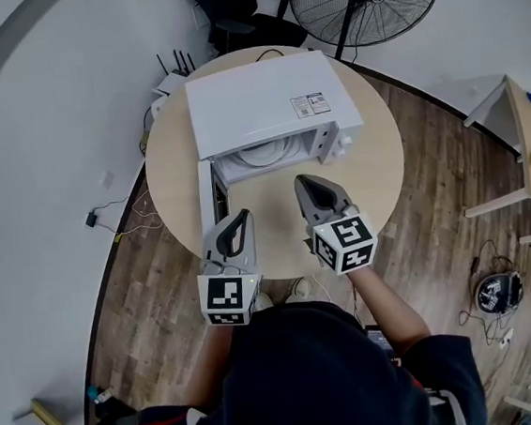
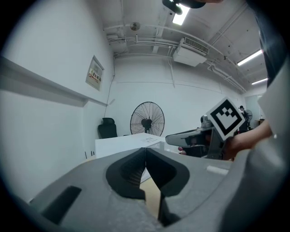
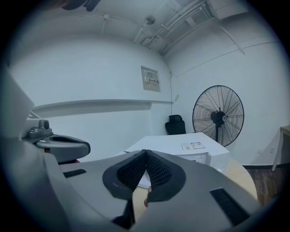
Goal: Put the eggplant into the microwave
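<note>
White microwave (image 1: pixel 273 102) stands open straight ahead of the fingers. Left gripper (image 1: pixel 244 216) and right gripper (image 1: pixel 306 184) both have fingers pressed together, empty. No eggplant is visible.

The head view looks steeply down from above the person. It takes in the whole round bench (image 1: pixel 373 162), the microwave (image 1: pixel 263 103) on it and the floor (image 1: pixel 143 305) around. The left tool (image 1: pixel 240 217) is low in that view, left of centre, with the right tool (image 1: pixel 308 183) just beside it.

The left gripper view sits close behind its own jaws. It faces almost level across the bench toward the microwave, the fan (image 2: pixel 147 120) and the chair (image 2: pixel 108 128) by the far wall, and the right tool crosses its right side.

The right gripper view faces much the same way, with the left tool at its left edge. All three views share the microwave, fan and chair.
</note>
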The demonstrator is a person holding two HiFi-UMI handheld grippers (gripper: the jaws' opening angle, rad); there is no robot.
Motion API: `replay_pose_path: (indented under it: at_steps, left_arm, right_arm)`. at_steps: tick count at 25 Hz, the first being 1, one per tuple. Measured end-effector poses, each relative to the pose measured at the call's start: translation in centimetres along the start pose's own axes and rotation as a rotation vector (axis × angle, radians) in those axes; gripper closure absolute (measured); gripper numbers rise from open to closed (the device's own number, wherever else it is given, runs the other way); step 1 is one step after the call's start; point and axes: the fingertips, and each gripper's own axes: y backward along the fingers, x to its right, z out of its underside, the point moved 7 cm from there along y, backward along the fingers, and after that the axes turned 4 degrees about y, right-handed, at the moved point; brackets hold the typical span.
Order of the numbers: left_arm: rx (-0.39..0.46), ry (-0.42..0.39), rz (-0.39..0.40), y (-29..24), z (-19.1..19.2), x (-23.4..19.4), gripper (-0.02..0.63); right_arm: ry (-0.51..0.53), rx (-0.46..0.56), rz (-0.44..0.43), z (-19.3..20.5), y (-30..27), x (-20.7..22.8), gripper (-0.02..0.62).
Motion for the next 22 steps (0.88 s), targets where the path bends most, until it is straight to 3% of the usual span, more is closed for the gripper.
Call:
replay_pose_path:
  at_steps: [8,12,22]
  left_arm:
    - [0.043,-0.009,-0.008,1.1,-0.9,0.5,0.589]
    - [0.048,-0.055,-0.008,1.6,-1.2,0.8,0.589]
    - [0.057,-0.098,-0.029,3.2,-1.3,0.9,0.589]
  right_arm:
    - [-0.019,0.062,0.035,-1.0,3.8,-0.3,0.583]
    - [-0.018,0.080,0.048,-1.2,5.1,-0.5,0.583]
    - [-0.012,0.096,0.035,-0.9,6.8,-1.9,0.584]
